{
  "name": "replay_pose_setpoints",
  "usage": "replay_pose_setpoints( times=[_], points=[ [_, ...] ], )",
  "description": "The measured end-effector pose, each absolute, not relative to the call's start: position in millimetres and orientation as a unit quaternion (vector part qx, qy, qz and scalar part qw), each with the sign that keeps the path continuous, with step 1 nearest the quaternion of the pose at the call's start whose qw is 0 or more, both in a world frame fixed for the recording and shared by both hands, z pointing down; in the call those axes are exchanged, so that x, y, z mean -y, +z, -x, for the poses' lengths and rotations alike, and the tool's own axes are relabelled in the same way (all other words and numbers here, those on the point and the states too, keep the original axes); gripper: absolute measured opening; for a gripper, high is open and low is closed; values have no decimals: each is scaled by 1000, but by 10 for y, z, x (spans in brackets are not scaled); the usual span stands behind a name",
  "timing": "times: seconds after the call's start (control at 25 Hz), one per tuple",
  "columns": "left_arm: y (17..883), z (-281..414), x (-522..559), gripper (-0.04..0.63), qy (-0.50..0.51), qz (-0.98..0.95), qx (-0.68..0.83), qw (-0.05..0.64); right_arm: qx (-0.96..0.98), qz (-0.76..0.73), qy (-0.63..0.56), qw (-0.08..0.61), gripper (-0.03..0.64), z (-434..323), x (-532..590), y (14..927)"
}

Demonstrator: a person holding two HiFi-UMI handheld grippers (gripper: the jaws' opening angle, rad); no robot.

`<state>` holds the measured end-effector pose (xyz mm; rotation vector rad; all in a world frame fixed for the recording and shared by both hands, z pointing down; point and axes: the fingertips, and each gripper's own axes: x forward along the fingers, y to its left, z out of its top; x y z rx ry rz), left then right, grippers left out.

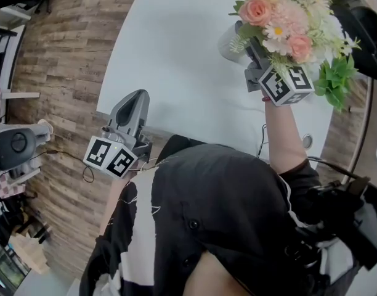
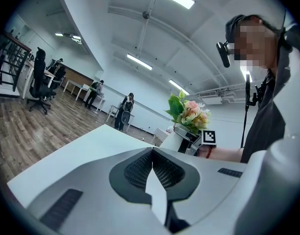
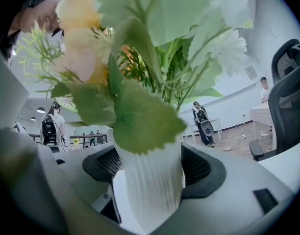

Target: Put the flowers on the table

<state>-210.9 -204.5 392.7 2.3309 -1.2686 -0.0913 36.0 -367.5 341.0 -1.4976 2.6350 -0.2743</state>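
The right gripper (image 1: pixel 246 42) has its two jaws pressed on a white ribbed vase (image 1: pixel 228 42), one jaw on each side of the body, as the right gripper view shows it (image 3: pixel 151 180). The flowers (image 1: pixel 281 20) stand in this vase: pink and cream blooms with green leaves. The long axis of the vase goes nearly straight up, the blooms at the top and the foot toward the table (image 1: pixel 176 60). In the left gripper view the bouquet (image 2: pixel 190 114) also looks upright, only a little leaning. The vase is over the far right part of the table top. Whether its foot touches the surface, I cannot tell.

The left gripper (image 1: pixel 135 98) is at the near edge of the table, well apart from the vase. Its jaws are pressed together with nothing between them (image 2: pixel 152 154), and they point across the white top.

The table top is wide and bare on the left of the vase and in front of it. Its left edge curves along the wooden floor (image 1: pixel 59 73). The near edge passes just beside the left gripper, and the right edge is near the leaves of the bouquet. A black office chair (image 3: pixel 287 92) stands on the right side, near the table.
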Motion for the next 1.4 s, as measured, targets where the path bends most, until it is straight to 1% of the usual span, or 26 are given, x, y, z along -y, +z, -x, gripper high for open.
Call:
replay_pose_setpoints(
  times=[0.6,0.8,1.4],
  points=[
    [3960,2217,1975,14,-37,-847,474,239,-864,495,-77,54,368,-319,3661,3431],
    [3892,2412,1958,14,-42,-845,476,241,-865,495,-68,45,368,-125,3635,3352],
    [3940,2373,1953,13,-33,-845,479,236,-865,495,-70,45,368,-162,3693,3461]
  ],
)
